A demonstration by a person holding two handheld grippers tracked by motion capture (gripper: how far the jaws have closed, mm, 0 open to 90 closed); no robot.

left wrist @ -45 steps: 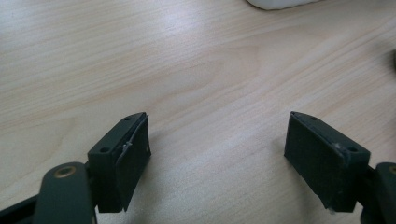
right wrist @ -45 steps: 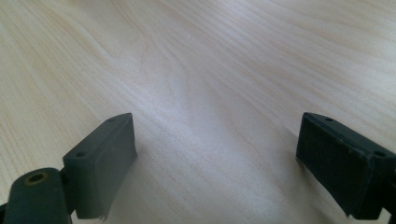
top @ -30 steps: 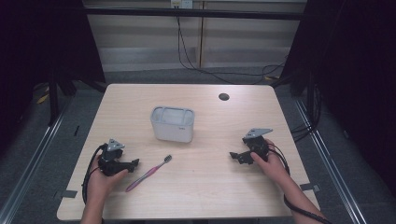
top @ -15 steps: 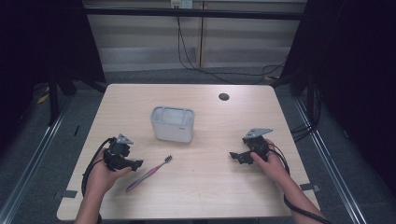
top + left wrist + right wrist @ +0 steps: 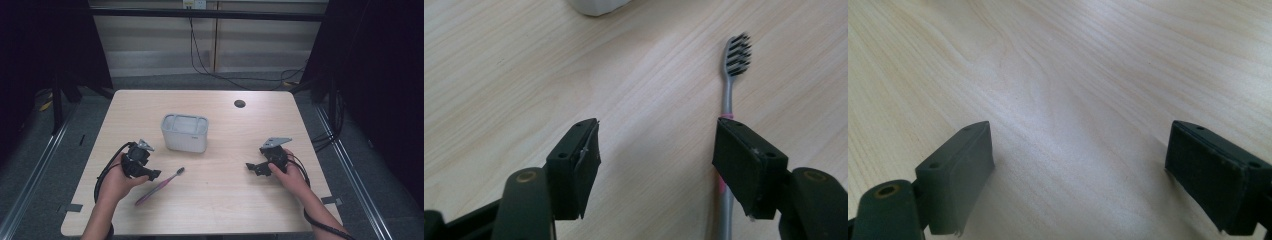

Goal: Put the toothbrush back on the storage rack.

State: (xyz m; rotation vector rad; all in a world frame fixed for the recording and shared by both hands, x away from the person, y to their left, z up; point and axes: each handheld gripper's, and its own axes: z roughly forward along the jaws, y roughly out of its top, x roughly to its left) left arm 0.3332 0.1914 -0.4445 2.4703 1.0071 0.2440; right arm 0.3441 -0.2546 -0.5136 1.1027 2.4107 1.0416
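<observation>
The left gripper (image 5: 152, 173) is sitting low over the near left part of the table (image 5: 225, 200), held in the person's left hand (image 5: 116, 181), with its jaws standing wide apart and nothing between them. In the left gripper view (image 5: 656, 160) bare wood is showing in the gap, and the right-hand jaw is overlapping the handle of a toothbrush (image 5: 728, 125), so that the handle is passing under or just beside that jaw rather than lying in the gap.

In the high view the toothbrush (image 5: 159, 186) is lying flat on the table just to the right of the left gripper. Its long axis is running diagonally: the pink handle end is pointing near and left, and the grey neck with the dark bristle head is pointing far and right, toward the container.

Farther off, a white rectangular container (image 5: 184, 132) with rounded corners is standing upright near the table's middle, apart from the toothbrush head.

The right gripper (image 5: 252, 167) is resting near the right side of the table in the person's right hand (image 5: 290, 172), well apart from the toothbrush. Its jaws are pointing left, and in the right gripper view (image 5: 1078, 175) they are spread wide over bare wood, gripping nothing.

A small dark round grommet (image 5: 239, 103) is sitting in the far part of the table.
</observation>
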